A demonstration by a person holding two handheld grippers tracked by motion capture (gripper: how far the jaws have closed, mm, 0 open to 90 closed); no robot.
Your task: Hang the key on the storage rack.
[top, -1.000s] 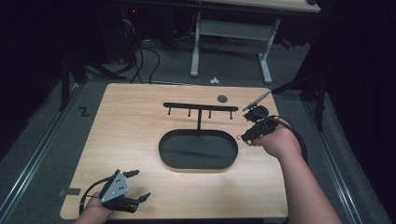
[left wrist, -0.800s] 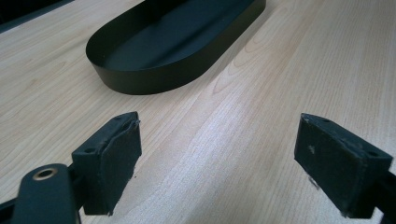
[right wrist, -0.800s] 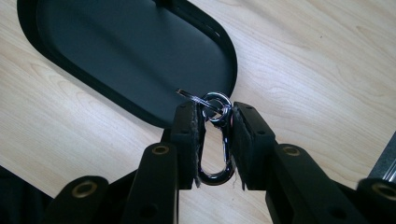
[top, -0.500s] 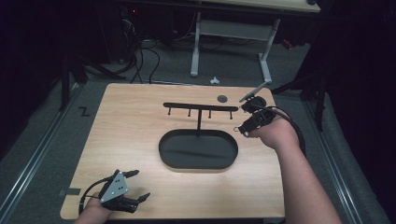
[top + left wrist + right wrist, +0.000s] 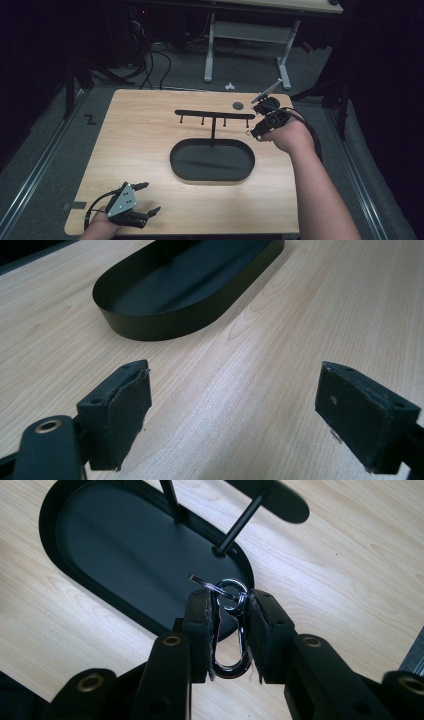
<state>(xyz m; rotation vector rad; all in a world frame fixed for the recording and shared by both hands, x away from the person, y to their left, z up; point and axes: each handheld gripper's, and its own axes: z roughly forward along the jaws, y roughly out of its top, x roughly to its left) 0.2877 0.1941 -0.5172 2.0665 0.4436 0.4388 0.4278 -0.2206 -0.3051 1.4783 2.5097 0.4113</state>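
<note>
Raised toward the rack, right hand-held gripper pinches a carabiner; left spread.

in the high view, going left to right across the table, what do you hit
left gripper, open at the near left corner → oval black tray in the middle → right gripper, shut on a metal carabiner, by the right end of the black hook rack

No readable text, label or number anywhere — nothing legible on any surface.
</note>
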